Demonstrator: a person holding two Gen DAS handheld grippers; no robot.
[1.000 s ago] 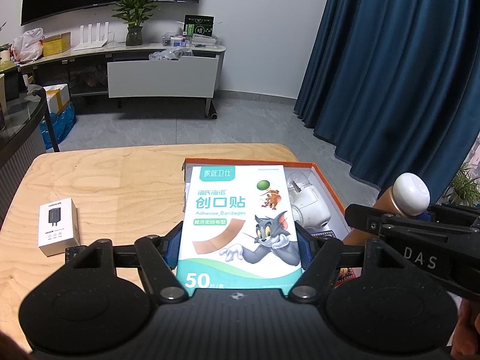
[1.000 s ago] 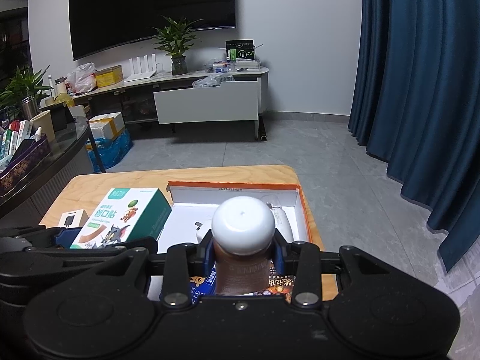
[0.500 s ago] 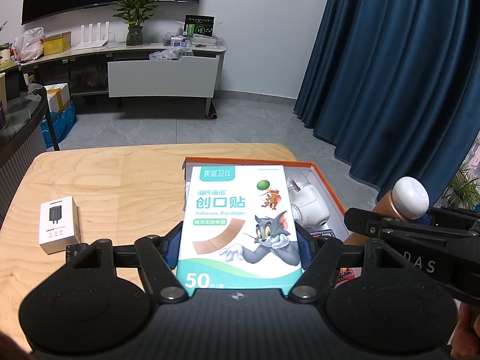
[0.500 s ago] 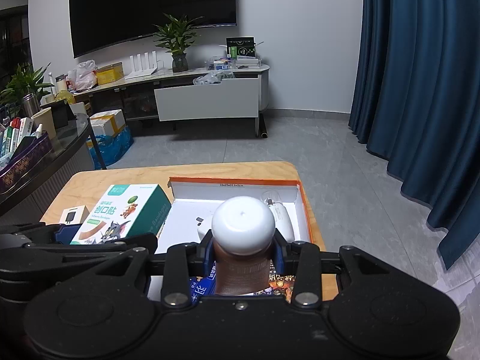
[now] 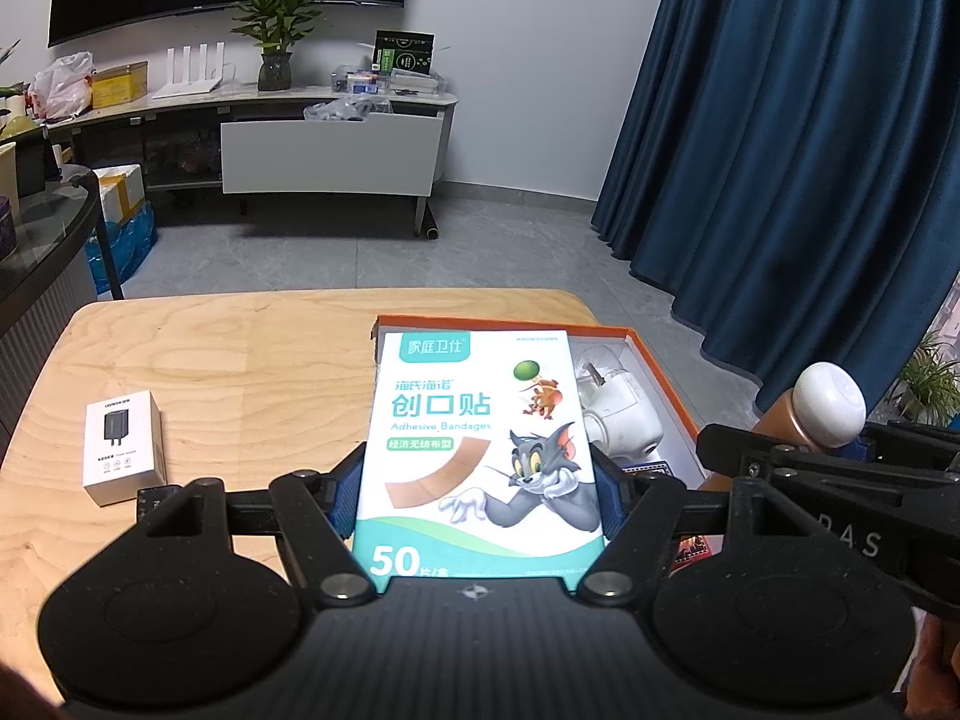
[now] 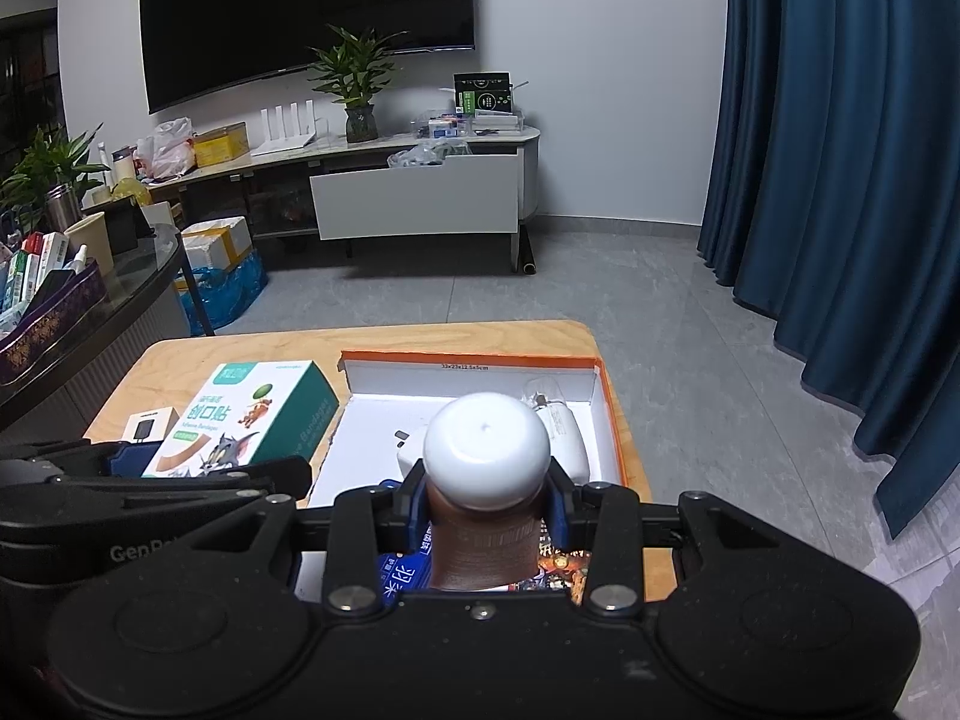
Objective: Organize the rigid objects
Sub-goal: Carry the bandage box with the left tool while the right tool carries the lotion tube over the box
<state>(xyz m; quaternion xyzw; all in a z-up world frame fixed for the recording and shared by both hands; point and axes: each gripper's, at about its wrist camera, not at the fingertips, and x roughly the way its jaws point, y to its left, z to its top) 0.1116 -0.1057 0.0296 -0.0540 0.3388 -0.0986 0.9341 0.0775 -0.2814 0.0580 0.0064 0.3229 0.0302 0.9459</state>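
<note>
The left gripper (image 5: 478, 495) has its fingers clamped on the two long sides of a bandage box (image 5: 480, 450), which sits flat between them with its printed cartoon face up and its "50" end nearest the camera. The blue pads (image 5: 345, 501) press against the box edges. Beyond the fingertips and to their right lies an open orange-rimmed box (image 5: 657, 360) with a white inside; the far end of the bandage box overlaps its left edge in this view. Inside it, just right of the fingers, is a white plug-like device (image 5: 618, 414). Well to the left of the left fingers, a small white charger box (image 5: 125, 447) rests flat on the wooden surface (image 5: 240, 372).

The right gripper (image 6: 487, 507) has its fingers closed on the neck of a brown bottle (image 6: 483, 546) with a rounded white cap (image 6: 486, 450), which stands between them, cap pointing away from the camera. Directly ahead of and below these fingers is the open box, holding the white device and some printed packets (image 6: 402, 579) under the bottle. Whether the bottle touches them cannot be told. To the left of the right fingers, the bandage box and left gripper sit close beside the open box.
</note>
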